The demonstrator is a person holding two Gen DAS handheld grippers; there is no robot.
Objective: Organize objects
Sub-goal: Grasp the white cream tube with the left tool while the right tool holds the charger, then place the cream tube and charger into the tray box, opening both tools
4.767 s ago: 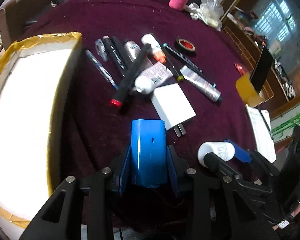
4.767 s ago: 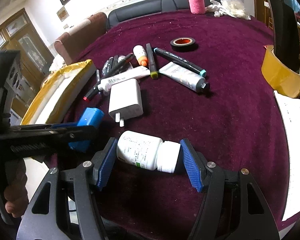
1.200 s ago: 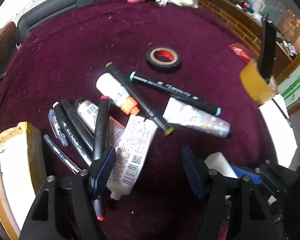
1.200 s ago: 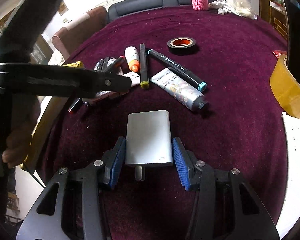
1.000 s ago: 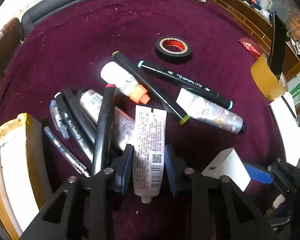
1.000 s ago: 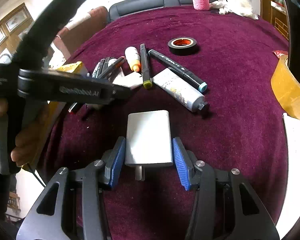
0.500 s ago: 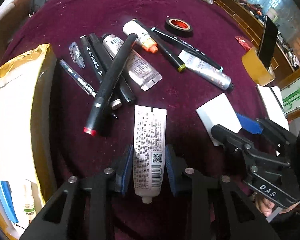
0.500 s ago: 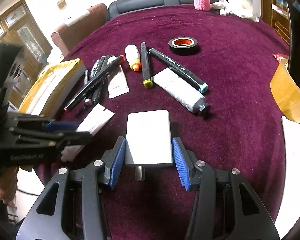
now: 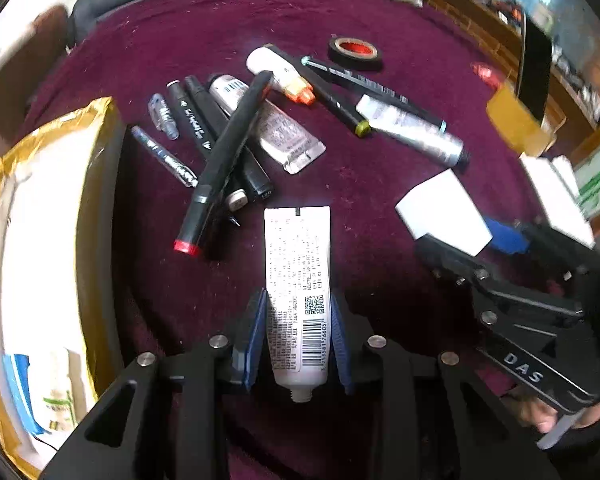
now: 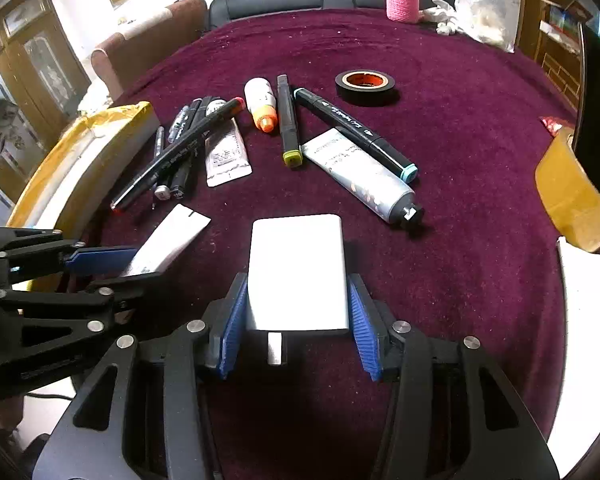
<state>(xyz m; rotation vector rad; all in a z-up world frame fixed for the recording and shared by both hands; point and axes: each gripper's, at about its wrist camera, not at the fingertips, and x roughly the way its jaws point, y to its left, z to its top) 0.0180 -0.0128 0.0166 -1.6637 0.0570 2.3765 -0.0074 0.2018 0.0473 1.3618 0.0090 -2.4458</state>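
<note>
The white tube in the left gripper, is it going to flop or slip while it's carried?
The white tube looks flat and partly squeezed, so it will probably bend a little, not stay rigid. The left gripper pinches it near the threaded nozzle end, leaving the long crimped end unsupported, so that end may droop. Its glossy printed skin could slide between the pads if the grip loosens.

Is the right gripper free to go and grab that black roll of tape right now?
Probably not yet. The right gripper is shut on the white charger, so its jaws are occupied. The black tape roll lies in the open on the tablecloth beyond the markers, with nothing on top; drop the charger first.
</note>
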